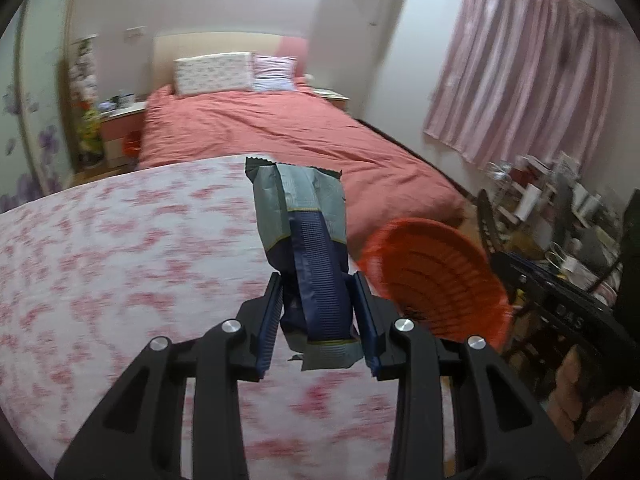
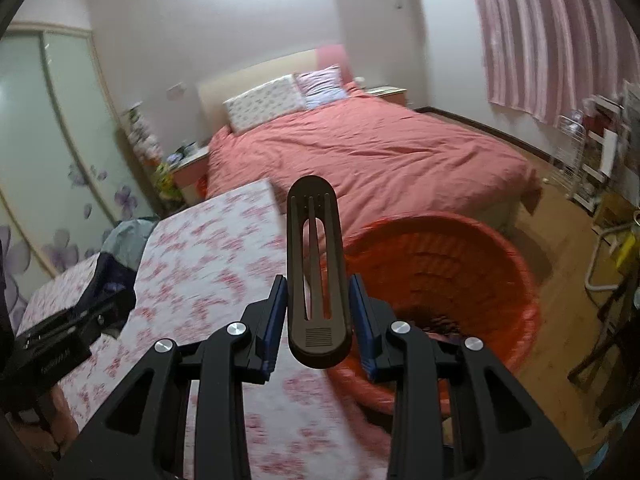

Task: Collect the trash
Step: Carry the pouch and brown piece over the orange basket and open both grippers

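My left gripper (image 1: 318, 312) is shut on a grey and dark blue snack wrapper (image 1: 304, 216), held upright above a table with a pink floral cloth (image 1: 120, 260). An orange-red plastic bin (image 1: 436, 280) stands just right of the wrapper, beside the table. My right gripper (image 2: 318, 320) is shut on a flat dark brown plastic piece with long slots (image 2: 318, 264), held over the table edge. The bin (image 2: 440, 280) lies directly right of it, its bottom holding some dark bits. The left gripper's body (image 2: 60, 340) shows at the left edge of the right wrist view.
A bed with a salmon cover (image 1: 280, 136) and two pillows stands beyond the table. Pink curtains (image 1: 520, 72) hang at right. Cluttered shelves and a chair (image 1: 560, 220) stand at right on a wooden floor (image 2: 560, 280). A floral sliding wardrobe (image 2: 48, 160) is at left.
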`<state>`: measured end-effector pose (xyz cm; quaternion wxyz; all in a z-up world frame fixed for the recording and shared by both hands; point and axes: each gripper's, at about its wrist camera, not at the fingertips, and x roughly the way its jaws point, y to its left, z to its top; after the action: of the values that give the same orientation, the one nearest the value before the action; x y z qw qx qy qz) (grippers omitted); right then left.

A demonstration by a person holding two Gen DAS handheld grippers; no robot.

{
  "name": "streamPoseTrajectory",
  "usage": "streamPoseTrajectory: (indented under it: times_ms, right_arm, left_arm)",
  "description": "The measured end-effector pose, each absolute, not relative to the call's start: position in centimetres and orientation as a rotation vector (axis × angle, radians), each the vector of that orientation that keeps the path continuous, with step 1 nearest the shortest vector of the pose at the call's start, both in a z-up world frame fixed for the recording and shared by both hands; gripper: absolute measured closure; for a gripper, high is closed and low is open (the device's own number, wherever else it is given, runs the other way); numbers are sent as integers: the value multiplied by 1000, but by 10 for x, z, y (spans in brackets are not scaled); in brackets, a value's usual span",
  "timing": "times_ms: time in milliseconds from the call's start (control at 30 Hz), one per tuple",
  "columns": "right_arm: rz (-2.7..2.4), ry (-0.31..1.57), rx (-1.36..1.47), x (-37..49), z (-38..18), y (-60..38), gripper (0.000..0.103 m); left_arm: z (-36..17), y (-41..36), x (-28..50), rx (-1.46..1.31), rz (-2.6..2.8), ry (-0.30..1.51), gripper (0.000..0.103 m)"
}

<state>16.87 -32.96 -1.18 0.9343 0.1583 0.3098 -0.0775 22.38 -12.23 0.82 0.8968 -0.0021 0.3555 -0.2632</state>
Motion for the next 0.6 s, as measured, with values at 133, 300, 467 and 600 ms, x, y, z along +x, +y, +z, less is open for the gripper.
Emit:
streamPoseTrajectory:
  times_ms: [133,300,467,600]
  right_arm:
    - [-198,627,360,167,-19,-354,71]
    - [-229,620,394,174,-26,-379,70]
    - [-268,598,422,178,-31,-404,70]
    - [-299,632,439,186,-43,-419,52]
  left_arm:
    - [4,-169,217,12,-632,743,68]
    - [-9,-221,216,30,-707,773,68]
    - [-26,-261,225,49,-737,807,61]
    - [-44,-276,240,65,-717,853,52]
